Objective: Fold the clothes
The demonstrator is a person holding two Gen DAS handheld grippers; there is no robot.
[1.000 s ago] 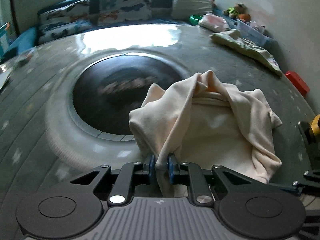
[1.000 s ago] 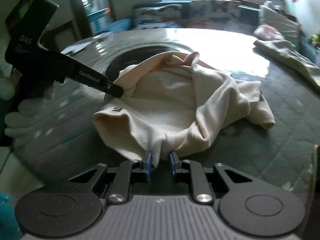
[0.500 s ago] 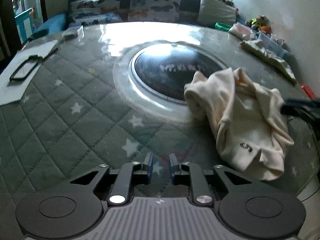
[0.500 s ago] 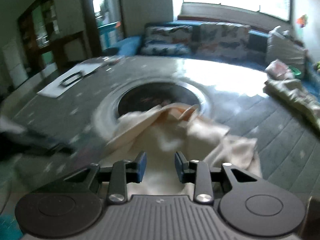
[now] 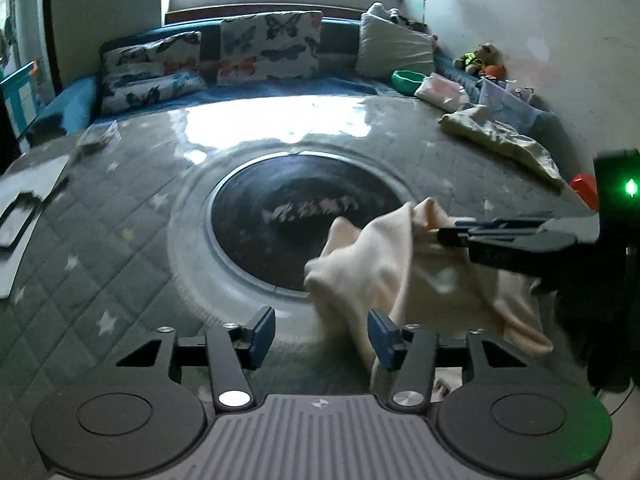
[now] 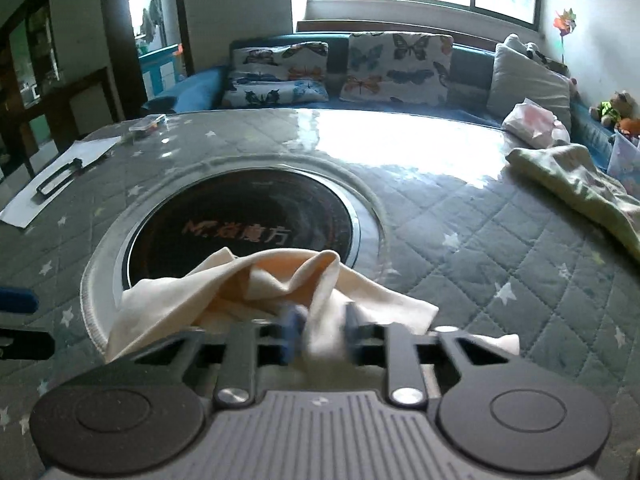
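On the quilted table (image 6: 500, 240), a crumpled cream garment (image 5: 400, 264) awaits regrasping: left gripper (image 5: 322, 334) jaws apart, empty; right gripper (image 6: 320, 330) jaws around a fold, closure unclear. Next, spreading flat.

Both low, facing shared table (image 5: 120, 248)

My soft matt cream cloth garment (image 6: 240, 280) lies on the quilted fabric desk (image 6: 500, 248) beside its glossy dark round panel (image 6: 240, 220).
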